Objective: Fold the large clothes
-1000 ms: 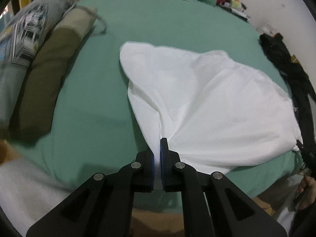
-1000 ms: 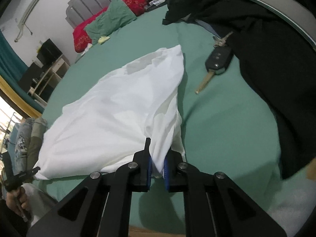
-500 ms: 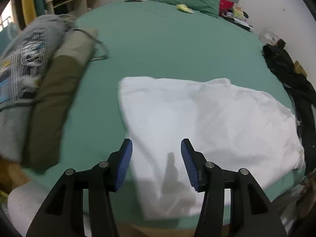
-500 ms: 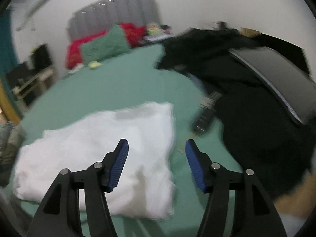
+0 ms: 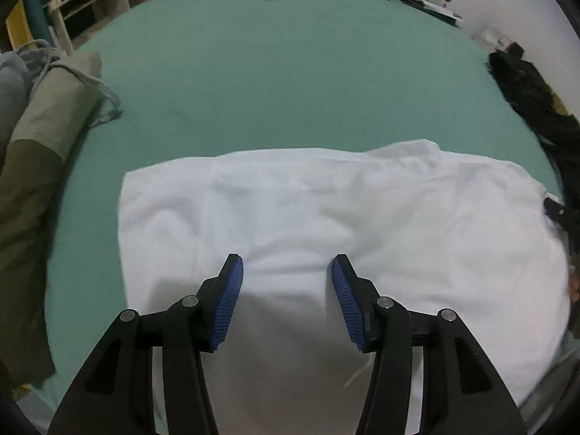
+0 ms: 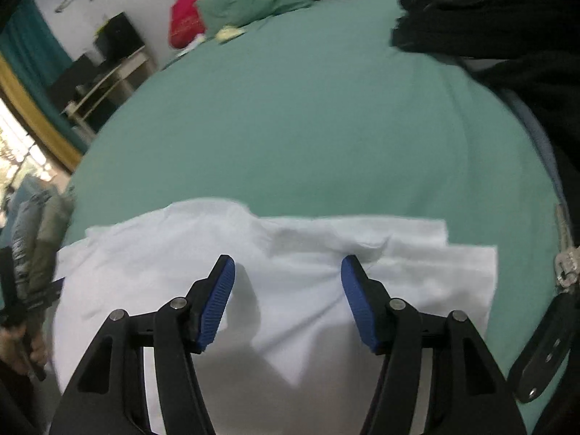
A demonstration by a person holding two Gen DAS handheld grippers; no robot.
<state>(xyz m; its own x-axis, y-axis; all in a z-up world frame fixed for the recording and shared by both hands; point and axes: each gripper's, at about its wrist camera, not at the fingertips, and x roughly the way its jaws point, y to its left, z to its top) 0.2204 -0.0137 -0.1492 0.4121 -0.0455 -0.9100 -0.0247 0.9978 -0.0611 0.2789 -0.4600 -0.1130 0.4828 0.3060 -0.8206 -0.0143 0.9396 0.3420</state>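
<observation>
Hovering over the white garment (image 5: 326,217), both claws stand open and hold nothing: the left gripper (image 5: 287,290) and right gripper (image 6: 288,290) each have cloth below their jaws. It lies folded flat at the near edge of the green bed (image 5: 290,72). Next likely needs a fresh pinch for 1 more fold

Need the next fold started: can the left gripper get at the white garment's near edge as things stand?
Probably yes: the left gripper hangs open right above the white garment, nothing lying between them.
</observation>
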